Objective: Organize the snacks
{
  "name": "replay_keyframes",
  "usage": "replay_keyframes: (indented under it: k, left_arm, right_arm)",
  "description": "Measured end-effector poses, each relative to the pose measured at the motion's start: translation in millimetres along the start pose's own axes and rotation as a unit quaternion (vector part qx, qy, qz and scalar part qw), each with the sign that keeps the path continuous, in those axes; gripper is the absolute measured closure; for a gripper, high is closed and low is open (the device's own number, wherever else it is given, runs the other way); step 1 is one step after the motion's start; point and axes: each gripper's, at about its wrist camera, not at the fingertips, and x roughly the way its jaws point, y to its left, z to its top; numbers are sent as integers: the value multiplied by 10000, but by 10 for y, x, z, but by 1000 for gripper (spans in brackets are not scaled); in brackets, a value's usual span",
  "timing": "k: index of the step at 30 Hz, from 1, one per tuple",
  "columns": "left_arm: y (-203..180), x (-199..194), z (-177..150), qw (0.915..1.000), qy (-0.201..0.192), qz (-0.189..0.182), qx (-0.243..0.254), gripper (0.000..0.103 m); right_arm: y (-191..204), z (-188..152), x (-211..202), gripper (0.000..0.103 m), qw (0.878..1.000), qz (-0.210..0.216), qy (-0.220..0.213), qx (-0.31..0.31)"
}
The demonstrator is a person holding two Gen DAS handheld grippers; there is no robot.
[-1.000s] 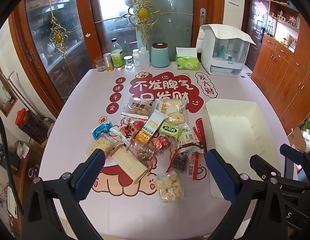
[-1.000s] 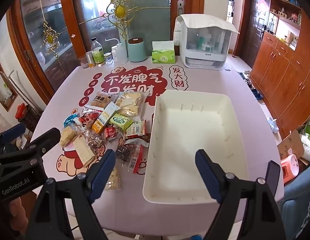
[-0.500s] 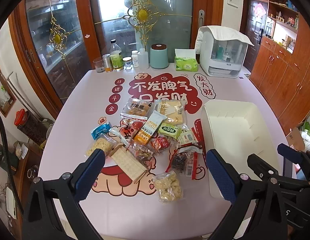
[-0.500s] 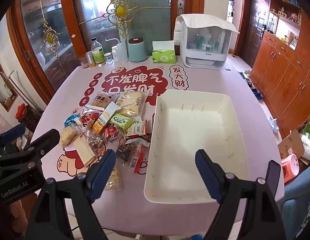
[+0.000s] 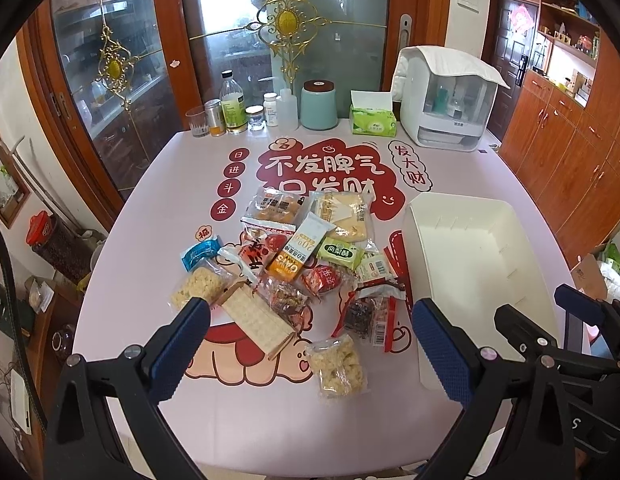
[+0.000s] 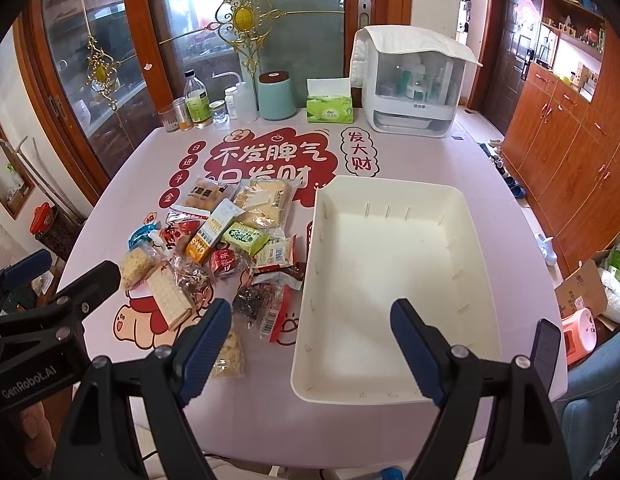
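Snacks point(image 5: 294, 276) are lying in a loose heap on the table point(image 5: 349, 412), just beside the left wall of the white bin point(image 6: 393, 276); left gripper point(image 5: 310, 344) and right gripper point(image 6: 311, 340) are hovering with jaws spread wide, grasping nothing

Pale pink counter point(image 5: 150, 216) printed with dark red cartoon lettering. Cream-white bin point(image 6: 397, 264). Orange-and-white oat bar wrapper point(image 5: 298, 254); green snack packet point(image 5: 339, 254). Mint canister point(image 5: 318, 106), brown lid. Blue-padded black tool fingers point(image 6: 206, 340).

~14 snack packs point(image 5: 294, 256), 1 bin point(image 6: 389, 280).
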Motion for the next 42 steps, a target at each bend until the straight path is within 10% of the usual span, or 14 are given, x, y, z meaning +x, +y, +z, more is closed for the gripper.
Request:
replay_keyframes:
  k: [42]
  left_arm:
    - [297,-11,122,9995,-206,90,223,3]
  right_arm:
    - [335,92,-220,21,9992,-41,-403,-68]
